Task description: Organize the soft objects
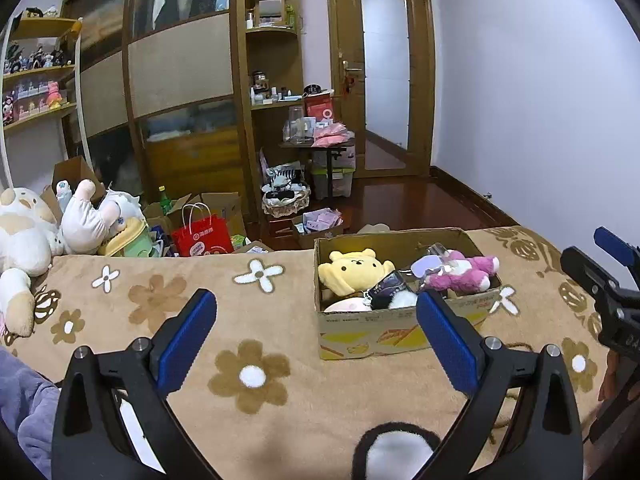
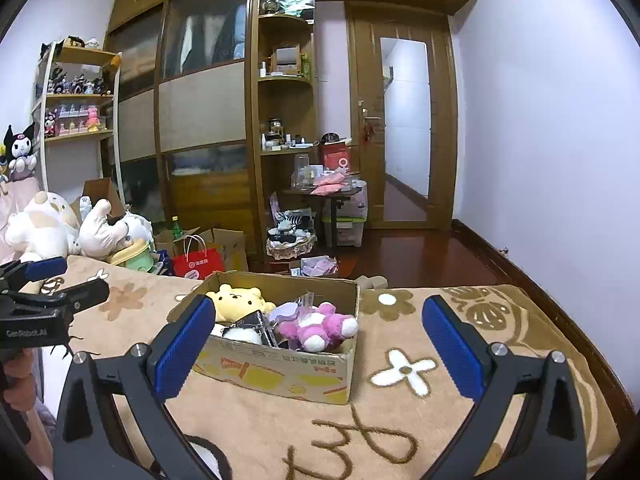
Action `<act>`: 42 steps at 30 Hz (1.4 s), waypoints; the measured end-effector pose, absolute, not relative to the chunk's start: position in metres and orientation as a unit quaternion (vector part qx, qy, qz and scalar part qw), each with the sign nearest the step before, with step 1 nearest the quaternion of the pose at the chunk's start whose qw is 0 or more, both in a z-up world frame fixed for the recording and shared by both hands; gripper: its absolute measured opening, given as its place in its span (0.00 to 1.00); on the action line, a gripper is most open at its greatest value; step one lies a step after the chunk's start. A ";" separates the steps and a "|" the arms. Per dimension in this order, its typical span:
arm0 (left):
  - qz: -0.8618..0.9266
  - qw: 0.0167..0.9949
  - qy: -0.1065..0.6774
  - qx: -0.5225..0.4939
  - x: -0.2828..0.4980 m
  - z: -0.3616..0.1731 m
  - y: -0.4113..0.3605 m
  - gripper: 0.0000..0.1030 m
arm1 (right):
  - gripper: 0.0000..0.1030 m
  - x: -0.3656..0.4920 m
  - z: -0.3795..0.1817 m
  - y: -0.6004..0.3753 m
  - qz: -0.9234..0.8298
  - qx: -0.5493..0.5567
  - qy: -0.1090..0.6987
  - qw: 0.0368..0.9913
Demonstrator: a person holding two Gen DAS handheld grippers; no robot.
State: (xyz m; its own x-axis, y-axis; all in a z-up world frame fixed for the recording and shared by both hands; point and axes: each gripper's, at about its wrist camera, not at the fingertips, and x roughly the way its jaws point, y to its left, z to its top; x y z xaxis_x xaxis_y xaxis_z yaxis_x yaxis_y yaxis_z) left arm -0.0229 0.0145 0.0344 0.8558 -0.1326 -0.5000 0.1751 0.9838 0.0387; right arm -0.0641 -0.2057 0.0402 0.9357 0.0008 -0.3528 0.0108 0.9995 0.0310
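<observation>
Left gripper point(image 1: 316, 320) spread wide above a tan flowered blanket point(image 1: 248, 280), blue pads point(image 1: 188, 340) parted with nothing between them, aimed slightly downward toward the far edge of the bed. Right gripper point(image 2: 318, 328) likewise spread and empty, alongside and to the right, its dark frame showing at the right margin of the left wrist view. Just beyond both sets of tips, an open cardboard box point(image 1: 400, 328) resting flat on the blanket, near the bed's far edge, flaps up. Inside: a yellow bear plush point(image 1: 354, 270) at the left, a pink and white plush point(image 1: 464, 272) at the right, a dark packet and pale soft items wedged between. A black-rimmed white soft piece point(image 1: 394, 452) lying on the blanket at the bottom edge of the left view, below the spread fingers. Open blanket to the left of the box and in front of it; narrower strip to its right before the bed's edge and the white wall. Large cream and tan plush point(image 1: 20, 232) and other soft toys heaped at the left end of the bed. Past the far edge: a red paper bag point(image 1: 202, 236), cartons, wooden floor, wardrobe and a closed door. Lilac sleeve point(image 1: 28, 408) at lower left.
</observation>
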 end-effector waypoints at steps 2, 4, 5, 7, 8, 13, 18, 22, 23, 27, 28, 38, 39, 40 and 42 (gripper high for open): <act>-0.078 0.963 0.254 0.044 -0.025 0.034 0.014 0.96 | 1.00 -0.066 0.039 -0.210 -0.005 0.020 0.178 0.984; -0.079 0.963 0.255 0.043 -0.026 0.033 0.014 0.96 | 1.00 -0.067 0.037 -0.212 -0.007 0.021 0.175 0.984; -0.080 0.962 0.258 0.040 -0.025 0.032 0.014 0.96 | 1.00 -0.068 0.036 -0.213 -0.007 0.021 0.176 0.984; -0.083 0.960 0.264 0.033 -0.023 0.030 0.015 0.96 | 1.00 -0.067 0.032 -0.215 -0.004 0.022 0.177 0.984; -0.080 0.960 0.267 0.028 -0.022 0.029 0.015 0.96 | 1.00 -0.065 0.030 -0.215 -0.004 0.022 0.179 0.984; -0.072 0.959 0.272 0.021 -0.016 0.026 0.019 0.96 | 1.00 -0.058 0.020 -0.217 -0.005 0.030 0.190 0.981; -0.074 0.958 0.275 0.023 -0.013 0.024 0.018 0.96 | 1.00 -0.054 0.014 -0.215 -0.006 0.024 0.198 0.980; -0.075 0.957 0.278 0.026 -0.010 0.021 0.017 0.96 | 1.00 -0.053 0.012 -0.214 -0.006 0.023 0.200 0.980; -0.076 0.957 0.279 0.028 -0.009 0.020 0.017 0.96 | 1.00 -0.053 0.012 -0.214 -0.006 0.024 0.200 0.979; -0.079 0.955 0.282 0.036 -0.008 0.017 0.012 0.96 | 1.00 -0.051 0.008 -0.213 -0.002 0.026 0.205 0.978; -0.080 0.955 0.283 0.038 -0.008 0.016 0.011 0.96 | 1.00 -0.051 0.007 -0.213 -0.002 0.026 0.206 0.978; -0.077 0.954 0.287 0.045 -0.007 0.013 0.006 0.96 | 1.00 -0.047 0.003 -0.212 -0.002 0.025 0.212 0.977; -0.077 0.954 0.287 0.045 -0.007 0.012 0.006 0.96 | 1.00 -0.047 0.003 -0.212 -0.001 0.025 0.213 0.977; -0.077 0.954 0.287 0.045 -0.007 0.012 0.006 0.96 | 1.00 -0.047 0.003 -0.211 -0.002 0.024 0.213 0.977; -0.077 0.954 0.288 0.045 -0.007 0.012 0.006 0.96 | 1.00 -0.048 0.003 -0.211 -0.003 0.023 0.211 0.977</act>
State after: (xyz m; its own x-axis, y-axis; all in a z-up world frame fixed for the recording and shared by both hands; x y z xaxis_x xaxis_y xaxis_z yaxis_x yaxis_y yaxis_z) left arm -0.0070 0.0062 0.0122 0.8228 -0.1205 -0.5555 0.1720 0.9842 0.0413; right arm -0.0478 -0.2113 0.0032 0.9107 0.0030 -0.4130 0.0162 0.9989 0.0432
